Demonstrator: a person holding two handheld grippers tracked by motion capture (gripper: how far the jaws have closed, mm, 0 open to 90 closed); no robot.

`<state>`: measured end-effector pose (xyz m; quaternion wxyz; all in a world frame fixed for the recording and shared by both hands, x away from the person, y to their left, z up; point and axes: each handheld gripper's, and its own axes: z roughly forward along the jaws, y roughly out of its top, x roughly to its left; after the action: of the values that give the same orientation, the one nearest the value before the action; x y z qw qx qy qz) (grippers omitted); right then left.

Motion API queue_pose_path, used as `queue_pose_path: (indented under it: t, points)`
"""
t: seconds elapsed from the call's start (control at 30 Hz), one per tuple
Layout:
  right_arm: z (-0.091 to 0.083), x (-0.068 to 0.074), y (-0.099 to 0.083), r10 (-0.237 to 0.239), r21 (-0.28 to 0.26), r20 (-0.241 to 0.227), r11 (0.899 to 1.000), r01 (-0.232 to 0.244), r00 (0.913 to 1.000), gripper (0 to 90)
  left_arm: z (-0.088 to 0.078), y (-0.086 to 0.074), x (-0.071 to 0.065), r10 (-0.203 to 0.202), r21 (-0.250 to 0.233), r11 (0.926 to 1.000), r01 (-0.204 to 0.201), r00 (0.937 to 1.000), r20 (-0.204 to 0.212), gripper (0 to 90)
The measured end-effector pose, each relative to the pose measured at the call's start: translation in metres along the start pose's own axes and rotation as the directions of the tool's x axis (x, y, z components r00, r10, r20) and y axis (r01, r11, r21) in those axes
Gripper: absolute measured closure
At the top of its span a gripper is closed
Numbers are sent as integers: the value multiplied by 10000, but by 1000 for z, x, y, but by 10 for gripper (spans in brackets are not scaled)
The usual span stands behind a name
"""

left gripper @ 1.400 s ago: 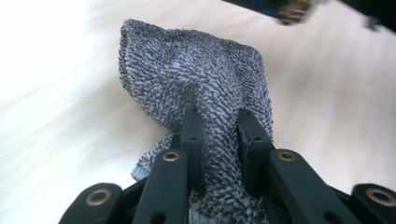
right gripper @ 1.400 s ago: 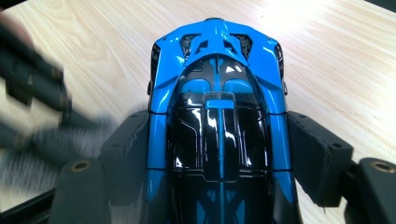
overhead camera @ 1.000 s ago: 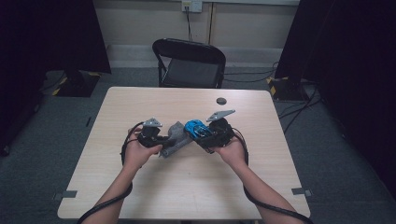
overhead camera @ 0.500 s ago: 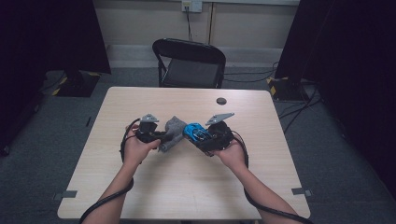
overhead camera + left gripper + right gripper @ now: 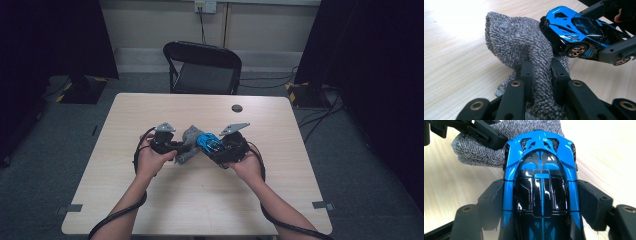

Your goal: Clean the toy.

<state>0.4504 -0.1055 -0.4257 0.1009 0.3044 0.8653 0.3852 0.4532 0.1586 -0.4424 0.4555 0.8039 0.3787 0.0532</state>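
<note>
Both grippers meet over the middle of the table point(image 5: 150, 200), held just above the wood.

Left gripper point(image 5: 176, 147): jaws pressed together on a bunched fold of the grey cloth point(image 5: 189, 144). In the left gripper view the cloth point(image 5: 524, 50) rises from between the fingers point(image 5: 527, 72) and balloons toward 12 o'clock, its loose end draped up against the nose of the car.

Right gripper point(image 5: 212, 146): jaws spread wide but clamped on the flanks of the blue toy car point(image 5: 206, 141), one pad on each side. In the right gripper view the car point(image 5: 540, 182) runs lengthwise straight out along the jaws, nose at 12 o'clock, and the cloth point(image 5: 481, 152) lies just beyond, at 11 o'clock, touching the front bodywork.

Key relation: the car's long axis points at the cloth, nose first. From the left fingers the car point(image 5: 576, 32) sits at about 2 o'clock, just beside the cloth and touching it. My reading is a wiping job (cloth against car); the next stroke would turn on sliding the cloth back along that axis, over the roof. The left hand is the one placed to do it.

View differences: the high view gives the layout, grippers facing each other, small dark round object point(image 5: 237, 108) well apart at 12 o'clock. The left gripper view gives the car's side and gold wheels; the right gripper view gives its roof from above and the right fingers point(image 5: 594, 202) on its flanks.
</note>
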Motion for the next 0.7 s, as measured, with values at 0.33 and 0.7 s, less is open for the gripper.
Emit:
queue_pose_path:
  t: [0.33,0.7]
  points:
    - [0,0,0,18,2,-28,10000,-18,10000,282,4,-4,-2,-140,63,9999,138,9996,252,759]
    - [0,-1,0,48,-79,16,10000,-48,10000,282,8,-2,-8,-11,95,10000,8,9993,361,759]
